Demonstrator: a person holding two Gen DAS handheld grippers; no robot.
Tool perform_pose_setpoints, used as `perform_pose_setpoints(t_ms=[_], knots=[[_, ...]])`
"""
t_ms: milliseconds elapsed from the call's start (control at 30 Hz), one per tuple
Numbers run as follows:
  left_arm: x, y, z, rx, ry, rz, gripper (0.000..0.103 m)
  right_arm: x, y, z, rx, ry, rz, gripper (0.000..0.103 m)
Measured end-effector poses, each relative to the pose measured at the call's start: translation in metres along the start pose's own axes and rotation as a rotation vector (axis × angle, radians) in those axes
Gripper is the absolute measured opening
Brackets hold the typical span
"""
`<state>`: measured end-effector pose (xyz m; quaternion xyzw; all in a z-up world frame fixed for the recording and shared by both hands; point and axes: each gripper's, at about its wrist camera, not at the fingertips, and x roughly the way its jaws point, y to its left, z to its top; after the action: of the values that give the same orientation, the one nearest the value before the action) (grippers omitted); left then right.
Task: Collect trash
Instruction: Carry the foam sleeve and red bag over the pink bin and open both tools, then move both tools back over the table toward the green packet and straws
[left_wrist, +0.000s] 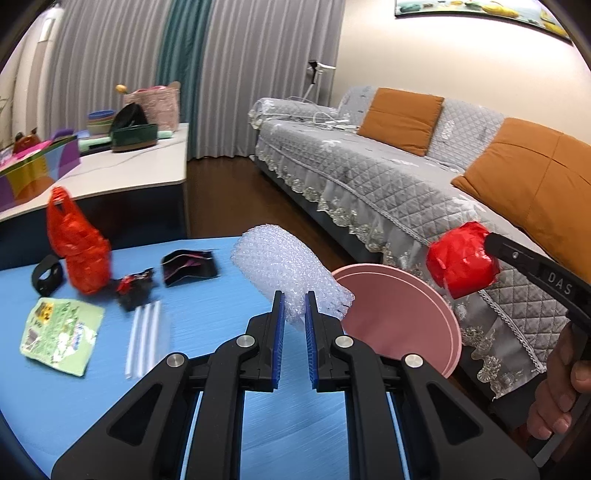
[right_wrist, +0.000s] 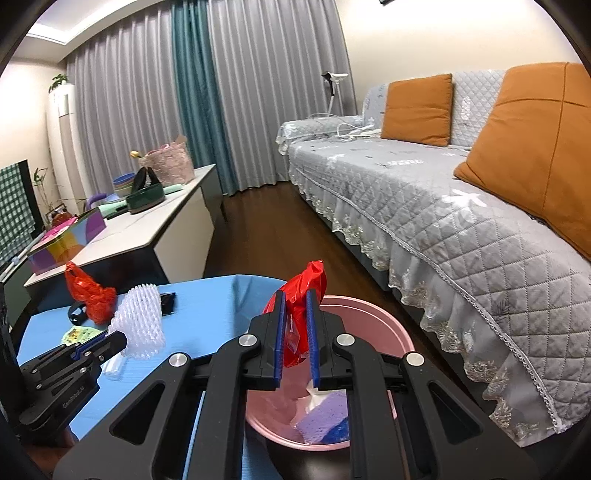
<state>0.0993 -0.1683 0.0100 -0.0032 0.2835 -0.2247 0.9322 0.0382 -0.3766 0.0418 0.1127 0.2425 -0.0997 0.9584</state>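
Observation:
My left gripper (left_wrist: 295, 300) is shut on a white foam net sleeve (left_wrist: 280, 258), held above the right end of the blue table (left_wrist: 207, 369). To its right my right gripper (right_wrist: 295, 295) is shut on a crumpled red plastic wrapper (right_wrist: 308, 286), above the pink bin (right_wrist: 369, 314). The bin (left_wrist: 399, 317) stands on the floor between table and sofa; purple, blue and white trash (right_wrist: 325, 417) lies in it. On the table lie a red plastic bag (left_wrist: 77, 247), a green packet (left_wrist: 61, 336), a black wrapper (left_wrist: 190, 266), a small black-and-red wrapper (left_wrist: 133, 288) and sleeved straws (left_wrist: 146, 332).
A grey quilted sofa (right_wrist: 424, 206) with orange cushions runs along the right. A white cabinet (left_wrist: 122, 170) with bowls, a basket and boxes stands beyond the table. A black ring (left_wrist: 46, 275) lies at the table's left. Dark wooden floor (right_wrist: 266, 236) lies between.

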Motion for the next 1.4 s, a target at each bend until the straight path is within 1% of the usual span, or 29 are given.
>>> perform_pose_setpoints(t_ms=[133, 467, 767, 967, 1033, 1067, 1100, 1133, 1167, 1200, 1400], knots=[[0.010, -0.014, 0.000, 0.021, 0.004, -0.028, 0.011, 0.006, -0.006, -0.001, 0.007, 0.009, -0.012, 0.011], [0.039, -0.043, -0.005, 0.034, 0.034, -0.083, 0.011, 0.022, -0.018, -0.006, 0.004, 0.033, -0.045, 0.011], [0.061, -0.070, -0.010, 0.054, 0.054, -0.126, 0.011, 0.033, -0.030, -0.011, -0.043, 0.046, -0.125, 0.011], [0.069, -0.078, -0.010, 0.056, 0.067, -0.144, 0.011, 0.037, -0.031, -0.014, -0.077, 0.060, -0.137, 0.012], [0.071, -0.079, -0.009, 0.057, 0.075, -0.165, 0.012, 0.039, -0.031, -0.015, -0.083, 0.070, -0.134, 0.014], [0.070, -0.080, -0.010, 0.059, 0.078, -0.170, 0.016, 0.039, -0.031, -0.015, -0.085, 0.070, -0.141, 0.015], [0.070, -0.081, -0.009, 0.063, 0.078, -0.168, 0.023, 0.039, -0.031, -0.014, -0.084, 0.070, -0.149, 0.023], [0.070, -0.080, -0.009, 0.063, 0.078, -0.161, 0.026, 0.038, -0.032, -0.014, -0.078, 0.069, -0.152, 0.029], [0.070, -0.078, -0.008, 0.060, 0.080, -0.159, 0.026, 0.037, -0.034, -0.013, -0.067, 0.065, -0.159, 0.039], [0.069, -0.077, -0.008, 0.056, 0.081, -0.155, 0.026, 0.037, -0.035, -0.012, -0.058, 0.062, -0.164, 0.042], [0.058, -0.070, -0.003, 0.048, 0.070, -0.139, 0.026, 0.029, -0.039, -0.004, -0.004, 0.048, -0.153, 0.042]])
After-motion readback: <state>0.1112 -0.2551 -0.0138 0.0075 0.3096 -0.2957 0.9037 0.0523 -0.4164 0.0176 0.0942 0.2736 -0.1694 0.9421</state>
